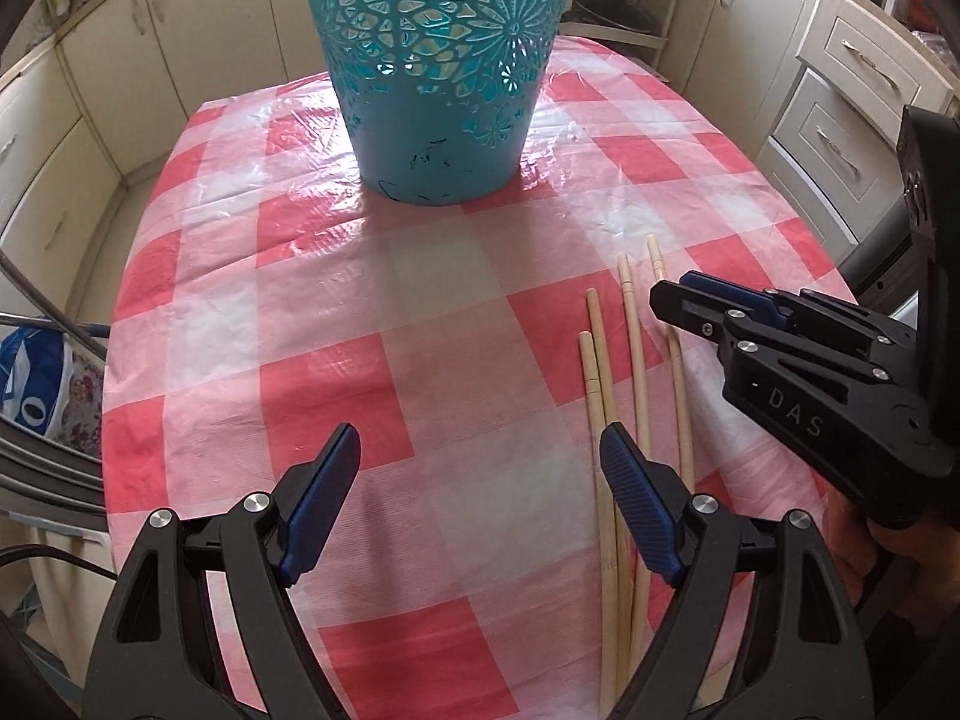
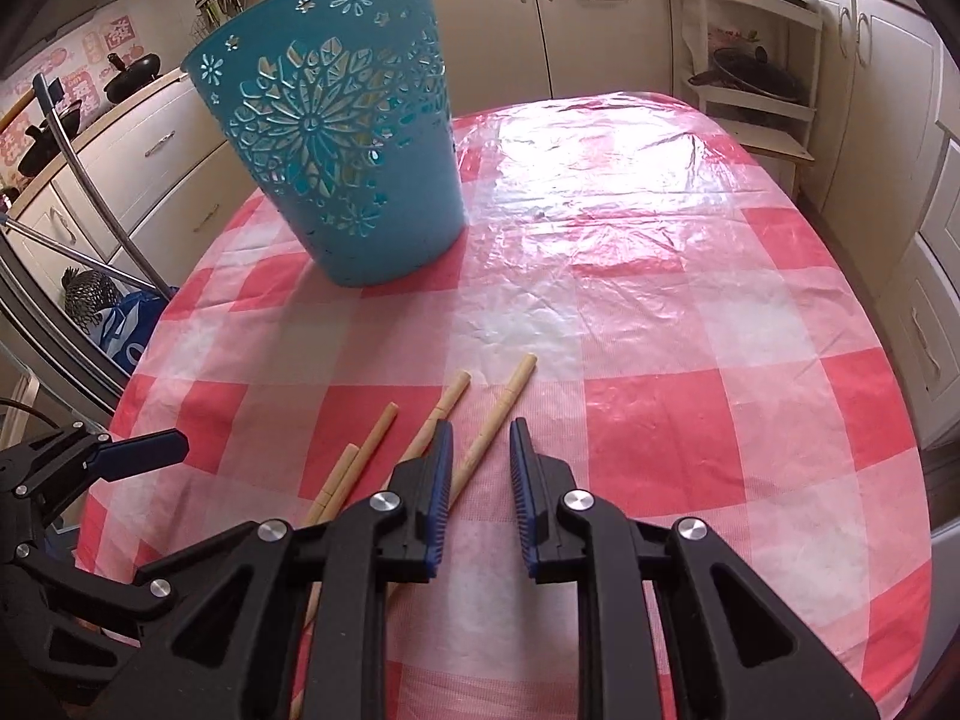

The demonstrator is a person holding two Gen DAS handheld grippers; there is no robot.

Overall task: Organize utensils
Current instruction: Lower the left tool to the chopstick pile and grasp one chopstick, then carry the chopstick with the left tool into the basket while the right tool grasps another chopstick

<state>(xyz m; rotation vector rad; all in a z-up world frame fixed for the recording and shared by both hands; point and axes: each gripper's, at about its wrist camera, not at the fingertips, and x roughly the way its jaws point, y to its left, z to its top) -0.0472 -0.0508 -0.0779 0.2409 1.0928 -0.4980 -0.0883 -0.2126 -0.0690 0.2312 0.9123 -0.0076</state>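
Note:
Several wooden chopsticks lie side by side on the red-and-white checked tablecloth, at the right in the left wrist view. A teal cut-out plastic basket stands upright at the far side of the table; it also shows in the right wrist view. My left gripper is open and empty, just left of the chopsticks. My right gripper is open, low over the rightmost chopstick, which lies between its fingers. The other chopsticks lie to its left.
Cream kitchen cabinets surround the table. A rack with pans stands at the far right. A blue bag sits on the floor at the left. The left gripper shows at the left of the right wrist view.

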